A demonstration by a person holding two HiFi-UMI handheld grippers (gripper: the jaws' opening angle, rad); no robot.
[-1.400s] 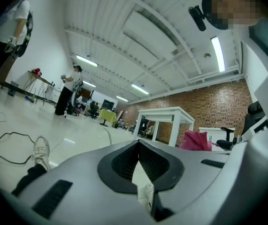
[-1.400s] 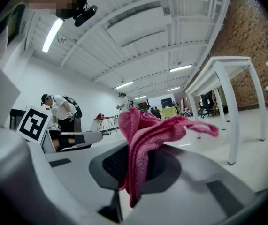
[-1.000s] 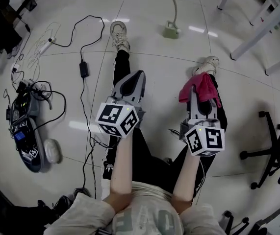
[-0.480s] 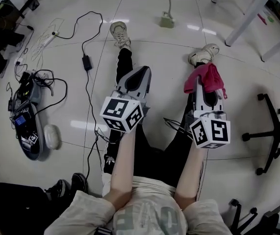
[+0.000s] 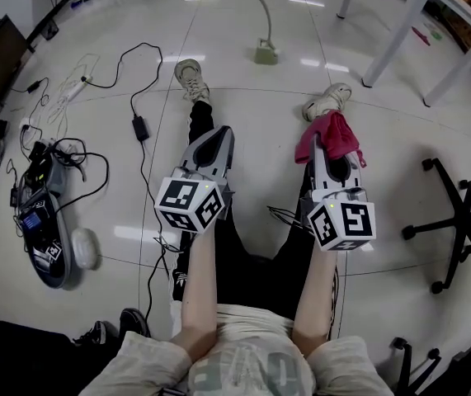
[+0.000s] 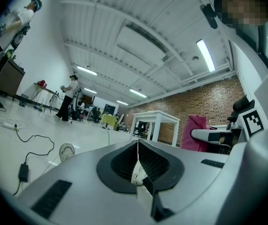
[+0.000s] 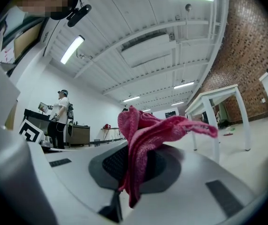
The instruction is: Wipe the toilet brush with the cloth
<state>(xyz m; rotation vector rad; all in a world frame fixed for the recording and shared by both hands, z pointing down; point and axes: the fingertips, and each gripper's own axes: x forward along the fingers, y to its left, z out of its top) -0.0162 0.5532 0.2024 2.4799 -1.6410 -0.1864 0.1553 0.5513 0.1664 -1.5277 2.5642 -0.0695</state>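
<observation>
Both bare forearms (image 5: 198,283) reach straight ahead, side by side above the person's outstretched legs (image 5: 256,262), and each carries its tool pointing forward and about level. The left hand-held gripper (image 5: 219,133) has its jaws pressed together with nothing between them; in its own view the two dark pads meet along a thin seam. The right hand-held gripper (image 5: 334,159) is clamped on the cloth (image 5: 327,135).

The cloth is bright pink with a looped, towel-like weave. It bunches up above the jaw tips, one corner sticks out to the side, and a tail hangs down in front of the pads. From the head view it drapes over the gripper's tip, just short of the right shoe (image 5: 327,102).

The brush (image 5: 266,55) stands on the glossy pale floor (image 5: 400,139), well ahead of both grippers and beyond the shoes. It has a small greenish base and a thin white handle that curves upward. Neither gripper touches it.
</observation>
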